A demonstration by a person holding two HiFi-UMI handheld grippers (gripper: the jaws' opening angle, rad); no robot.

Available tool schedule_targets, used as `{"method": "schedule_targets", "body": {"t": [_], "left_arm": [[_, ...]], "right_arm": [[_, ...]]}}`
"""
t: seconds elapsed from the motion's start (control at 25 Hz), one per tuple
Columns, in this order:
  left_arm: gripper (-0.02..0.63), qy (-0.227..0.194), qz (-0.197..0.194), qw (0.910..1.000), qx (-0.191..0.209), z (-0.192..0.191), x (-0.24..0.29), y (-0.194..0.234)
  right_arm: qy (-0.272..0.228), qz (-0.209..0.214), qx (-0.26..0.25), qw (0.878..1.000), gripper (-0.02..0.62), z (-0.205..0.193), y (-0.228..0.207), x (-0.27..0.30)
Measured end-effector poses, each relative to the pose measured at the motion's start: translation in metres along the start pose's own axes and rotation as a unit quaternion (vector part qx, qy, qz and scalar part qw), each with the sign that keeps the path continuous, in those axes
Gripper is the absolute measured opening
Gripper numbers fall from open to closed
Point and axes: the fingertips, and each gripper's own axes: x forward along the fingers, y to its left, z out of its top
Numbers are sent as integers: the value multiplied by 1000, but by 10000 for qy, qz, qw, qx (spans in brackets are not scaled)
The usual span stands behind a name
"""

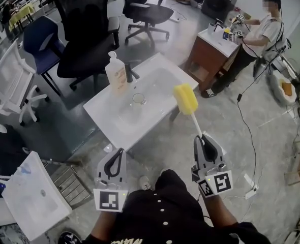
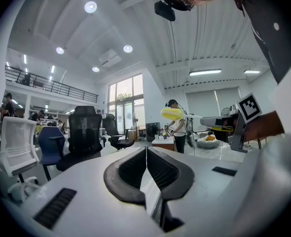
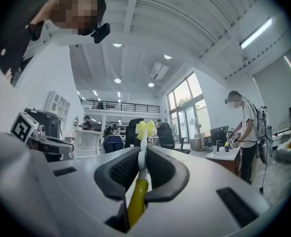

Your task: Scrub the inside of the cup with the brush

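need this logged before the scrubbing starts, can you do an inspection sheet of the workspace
surface: white sink unit, standing among chairs
job's things: glass cup upright in the basin; yellow sponge brush held up by the sink's right edge, not in the cup
clutter: pump soap bottle and black faucet at the basin's back edge
grippers: left gripper shut, nothing in it; right gripper shut on the brush handle
cables: black cable trailing over the floor on the right
surroundings: black office chair behind the sink; another person at a second sink station; spare white sink at lower left
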Motion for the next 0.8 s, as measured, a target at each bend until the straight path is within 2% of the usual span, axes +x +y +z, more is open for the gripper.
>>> {"method": "schedule_targets", "body": {"t": [0.24, 0.44, 0.8], "left_arm": [[28, 27, -87, 9999, 66, -3, 20, 5], [28, 31, -15, 10000, 74, -4, 43, 14], [28, 101, 97, 9999, 56, -3, 101, 26]], "right_arm": [[53, -28, 59, 10000, 49, -11, -8, 16], [9, -2, 95, 10000, 49, -15, -21, 38], [-6, 25, 133, 9999, 49, -22, -64, 90]]}}
